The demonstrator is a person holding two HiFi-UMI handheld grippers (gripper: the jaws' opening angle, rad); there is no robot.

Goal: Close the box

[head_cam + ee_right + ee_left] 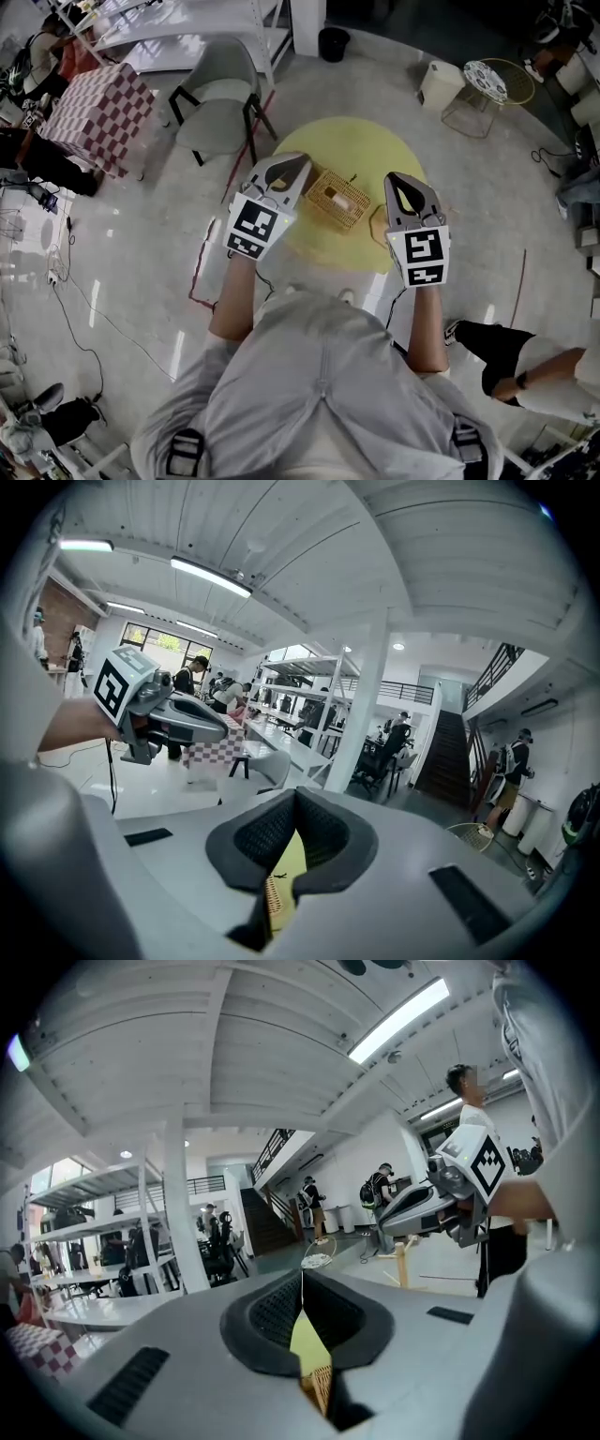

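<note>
Small woven straw-coloured box (339, 199) too small to tell whether its lid is up or down, near sides of round yellow desk (352, 141) hidden under left tool (298, 165) and right tool (398, 180), gripper views catch only a box sliver between each tool's pressed-together tips, person (539, 370) at right cut off by the edge

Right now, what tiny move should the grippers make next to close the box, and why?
Probably lower both a little toward the woven box. It sits on the yellow table between the left gripper and the right gripper, and neither one touches it. Both have their jaws together and hold nothing. How the lid lies is too small to tell from here.
</note>
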